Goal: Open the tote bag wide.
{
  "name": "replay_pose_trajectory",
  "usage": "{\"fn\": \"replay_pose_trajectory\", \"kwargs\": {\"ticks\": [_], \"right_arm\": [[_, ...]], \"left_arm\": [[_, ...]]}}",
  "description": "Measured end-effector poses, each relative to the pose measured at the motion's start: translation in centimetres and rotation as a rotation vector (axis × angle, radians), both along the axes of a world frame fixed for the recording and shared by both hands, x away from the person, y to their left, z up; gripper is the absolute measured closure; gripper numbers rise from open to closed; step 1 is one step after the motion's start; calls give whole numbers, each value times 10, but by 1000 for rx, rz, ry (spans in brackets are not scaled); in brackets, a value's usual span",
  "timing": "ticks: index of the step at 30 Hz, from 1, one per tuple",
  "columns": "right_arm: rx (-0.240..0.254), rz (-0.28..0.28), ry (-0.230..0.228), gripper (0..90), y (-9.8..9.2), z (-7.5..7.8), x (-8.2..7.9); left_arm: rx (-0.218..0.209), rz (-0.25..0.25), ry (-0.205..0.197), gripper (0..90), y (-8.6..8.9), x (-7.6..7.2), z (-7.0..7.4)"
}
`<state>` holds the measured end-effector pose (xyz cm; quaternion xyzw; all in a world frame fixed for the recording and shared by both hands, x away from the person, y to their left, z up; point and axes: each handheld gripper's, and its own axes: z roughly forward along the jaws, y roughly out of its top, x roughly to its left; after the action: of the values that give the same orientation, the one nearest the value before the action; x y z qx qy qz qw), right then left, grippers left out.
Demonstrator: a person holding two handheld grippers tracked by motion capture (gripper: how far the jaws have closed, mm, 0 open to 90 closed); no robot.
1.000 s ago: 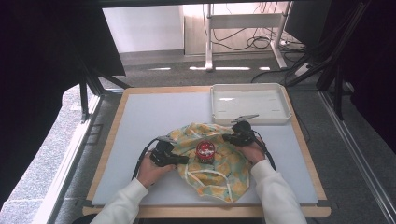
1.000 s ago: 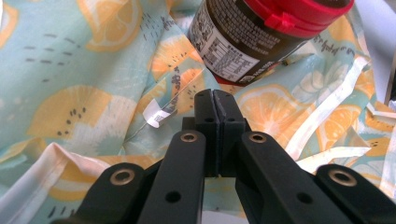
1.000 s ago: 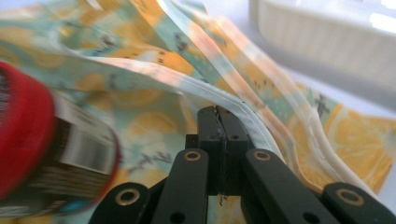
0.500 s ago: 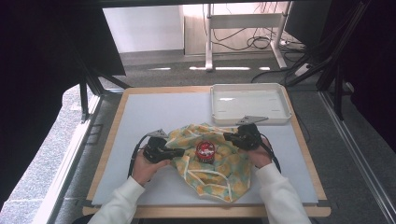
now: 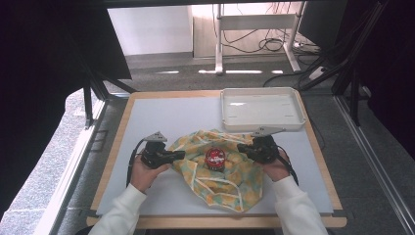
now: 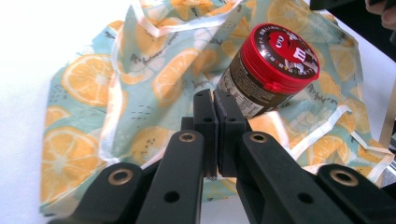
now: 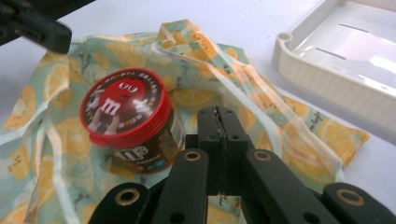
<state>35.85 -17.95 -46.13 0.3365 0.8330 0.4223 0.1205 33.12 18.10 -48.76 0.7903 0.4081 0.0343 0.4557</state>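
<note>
The jar [image 5: 215,157] stands on the middle of the cloth [image 5: 222,169], as before. The left gripper [image 5: 179,155] and right gripper [image 5: 241,148], both pressed together and empty, have drawn back from it toward the cloth's edges. The tray [image 5: 261,108] is unmoved.

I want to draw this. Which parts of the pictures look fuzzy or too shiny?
In the right gripper view, the white tray gleams with glare and the far gripper at top left is blurred. In the left gripper view, the bare table washes out white, while the red-lidded jar stays sharp. The high view has dark edges.
</note>
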Motion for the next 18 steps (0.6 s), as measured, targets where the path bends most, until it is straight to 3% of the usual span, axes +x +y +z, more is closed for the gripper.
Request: {"fn": "replay_pose_trajectory", "kwargs": {"ticks": [6,18], "right_arm": [[-3,33,-9,876,-1,0,-7],[5,35,-10,844,-2,1,-7]], "left_arm": [[-6,20,-5,891,8,1,2],[-50,43,-22,881,23,0,10]]}}
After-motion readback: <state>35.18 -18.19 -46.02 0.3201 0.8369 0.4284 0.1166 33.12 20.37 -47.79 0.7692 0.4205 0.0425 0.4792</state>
